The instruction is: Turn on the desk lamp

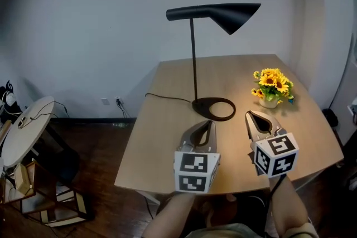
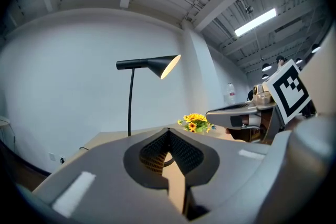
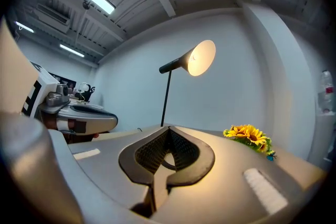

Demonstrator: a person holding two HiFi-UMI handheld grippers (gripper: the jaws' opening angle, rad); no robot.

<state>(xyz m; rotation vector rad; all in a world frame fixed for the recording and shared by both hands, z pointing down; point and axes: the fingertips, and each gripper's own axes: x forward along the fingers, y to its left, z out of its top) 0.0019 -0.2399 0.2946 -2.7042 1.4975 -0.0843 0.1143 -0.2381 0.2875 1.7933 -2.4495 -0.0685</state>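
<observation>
A black desk lamp [image 1: 215,14] stands mid-table on a ring base [image 1: 213,108]; its cone shade points right. The inside of the shade glows in the left gripper view [image 2: 163,64] and the right gripper view [image 3: 197,59], and a warm patch lies on the table near my right gripper. My left gripper [image 1: 210,122] hovers just in front of the base, jaws shut on nothing [image 2: 168,131]. My right gripper [image 1: 250,114] is to the right of the base, also shut and empty [image 3: 168,128]. Neither touches the lamp.
A small pot of sunflowers [image 1: 271,86] stands on the wooden table [image 1: 162,147] to the right of the lamp. The lamp's cord [image 1: 167,98] runs left off the table. A round white side table [image 1: 25,131] and a low wooden frame stand on the floor at left.
</observation>
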